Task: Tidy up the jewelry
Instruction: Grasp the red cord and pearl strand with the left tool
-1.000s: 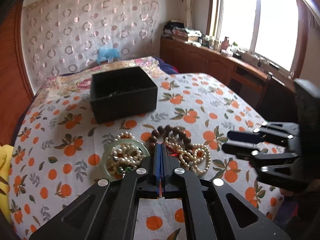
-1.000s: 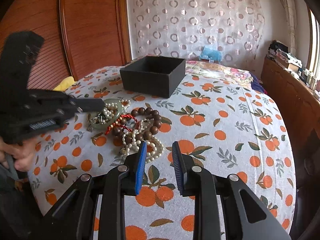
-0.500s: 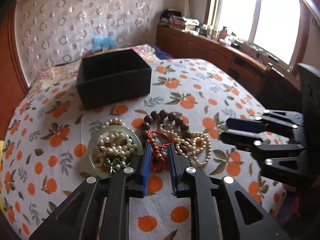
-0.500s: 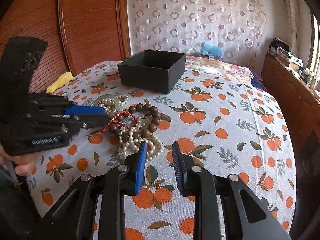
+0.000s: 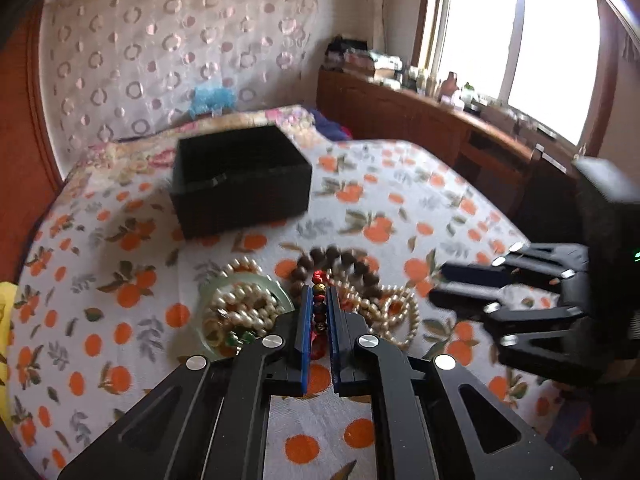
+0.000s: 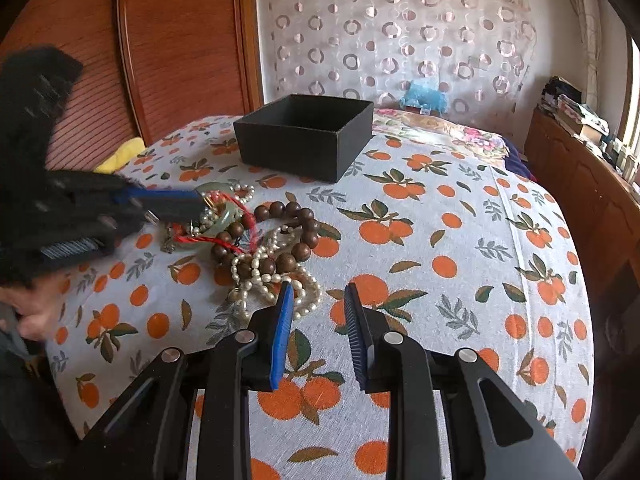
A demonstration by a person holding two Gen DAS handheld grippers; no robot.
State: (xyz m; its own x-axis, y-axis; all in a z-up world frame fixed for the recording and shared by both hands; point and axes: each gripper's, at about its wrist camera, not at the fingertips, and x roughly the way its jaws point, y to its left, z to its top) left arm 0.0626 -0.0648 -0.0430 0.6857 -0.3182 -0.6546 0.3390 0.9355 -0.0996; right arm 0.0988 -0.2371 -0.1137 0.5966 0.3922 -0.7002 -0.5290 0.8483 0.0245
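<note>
A jewelry pile lies on the orange-print tablecloth: a jade bangle (image 5: 276, 294), white pearl strands (image 5: 240, 310), a brown wooden bead bracelet (image 5: 340, 258) and a red beaded cord bracelet (image 5: 319, 300). My left gripper (image 5: 319, 294) is shut on the red beaded cord bracelet. It shows at the left of the right wrist view (image 6: 180, 204), over the bangle (image 6: 224, 216). An open black box (image 5: 240, 180) stands behind the pile. My right gripper (image 6: 318, 296) is open and empty, just right of the pearls (image 6: 272, 276).
The table (image 6: 460, 264) has a rounded edge at right and front. A wooden cabinet (image 5: 420, 120) with clutter runs under the window at right. A wooden panel (image 6: 180, 40) and a patterned curtain (image 6: 400, 32) stand behind. A yellow cloth (image 6: 120, 156) lies at far left.
My left gripper opened, moved forward into the pile, then closed on the red cord bracelet. My right gripper stayed open and barely moved.
</note>
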